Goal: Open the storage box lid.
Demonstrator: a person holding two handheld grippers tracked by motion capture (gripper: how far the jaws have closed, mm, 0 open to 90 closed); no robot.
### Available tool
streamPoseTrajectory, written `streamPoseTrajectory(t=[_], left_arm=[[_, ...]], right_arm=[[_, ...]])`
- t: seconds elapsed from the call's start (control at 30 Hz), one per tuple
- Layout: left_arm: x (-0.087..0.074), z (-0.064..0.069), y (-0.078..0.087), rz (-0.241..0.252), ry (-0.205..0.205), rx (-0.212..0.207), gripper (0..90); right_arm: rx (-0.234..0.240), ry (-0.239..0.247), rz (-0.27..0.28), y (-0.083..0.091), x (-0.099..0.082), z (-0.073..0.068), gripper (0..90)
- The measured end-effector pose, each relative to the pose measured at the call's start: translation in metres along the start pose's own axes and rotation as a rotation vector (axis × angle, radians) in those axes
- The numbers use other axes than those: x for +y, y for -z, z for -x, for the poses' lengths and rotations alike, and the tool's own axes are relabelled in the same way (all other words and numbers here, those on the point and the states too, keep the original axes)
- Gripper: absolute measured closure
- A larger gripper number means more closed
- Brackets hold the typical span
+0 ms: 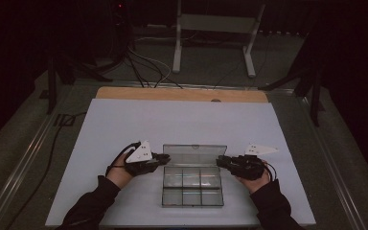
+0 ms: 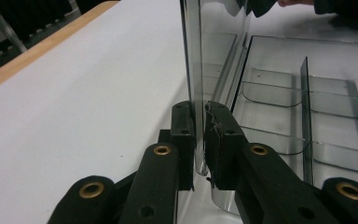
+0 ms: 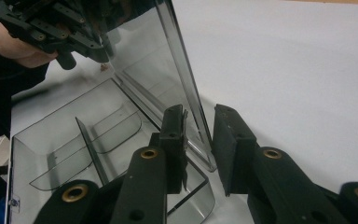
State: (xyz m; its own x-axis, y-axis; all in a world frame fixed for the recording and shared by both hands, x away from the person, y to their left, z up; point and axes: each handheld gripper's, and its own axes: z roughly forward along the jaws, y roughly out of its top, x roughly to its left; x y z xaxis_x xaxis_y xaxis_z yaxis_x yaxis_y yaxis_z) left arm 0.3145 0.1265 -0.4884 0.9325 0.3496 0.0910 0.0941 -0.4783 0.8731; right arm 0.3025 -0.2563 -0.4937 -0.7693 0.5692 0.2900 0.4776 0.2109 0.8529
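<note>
A clear plastic compartment box [image 1: 191,197] lies open on the white sheet, its lid [image 1: 195,154] standing upright along the far side. My left gripper [image 1: 165,157] is at the lid's left end. In the left gripper view, the left gripper [image 2: 199,126] is shut on the lid's edge [image 2: 214,46], with both pads pressed to it. My right gripper [image 1: 220,160] is at the lid's right end. In the right gripper view, the lid [image 3: 168,60] stands between the right gripper's [image 3: 200,135] jaws. One pad lies against it and the other stands apart. The compartments [image 3: 88,135] look empty.
The white sheet [image 1: 172,120] covers most of the table, with a wooden strip [image 1: 182,94] bare at the far edge. Beyond the table, cables [image 1: 143,67] lie on the floor beside a white stand's legs [image 1: 177,52]. Metal rails [image 1: 24,163] run along both sides.
</note>
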Motion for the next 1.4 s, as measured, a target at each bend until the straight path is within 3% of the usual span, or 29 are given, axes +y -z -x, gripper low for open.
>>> streamPoseTrajectory(t=[0.3,0.63,1.17,1.4], left_arm=[[0.002,-0.002,-0.001,-0.016,0.05,0.007,83.2],[0.002,-0.006,-0.004,-0.019,0.179,0.003,81.7],[0.001,-0.013,-0.008,-0.03,0.328,-0.013,80.4],[0.001,-0.016,-0.01,-0.036,0.392,-0.02,79.9]], right_arm=[[-0.017,-0.036,0.005,-0.002,0.0,0.001,74.9],[-0.047,-0.093,0.006,-0.004,0.001,0.0,75.6],[-0.085,-0.167,-0.009,-0.009,0.004,-0.001,76.4],[-0.081,-0.207,-0.014,-0.01,0.004,0.002,76.5]])
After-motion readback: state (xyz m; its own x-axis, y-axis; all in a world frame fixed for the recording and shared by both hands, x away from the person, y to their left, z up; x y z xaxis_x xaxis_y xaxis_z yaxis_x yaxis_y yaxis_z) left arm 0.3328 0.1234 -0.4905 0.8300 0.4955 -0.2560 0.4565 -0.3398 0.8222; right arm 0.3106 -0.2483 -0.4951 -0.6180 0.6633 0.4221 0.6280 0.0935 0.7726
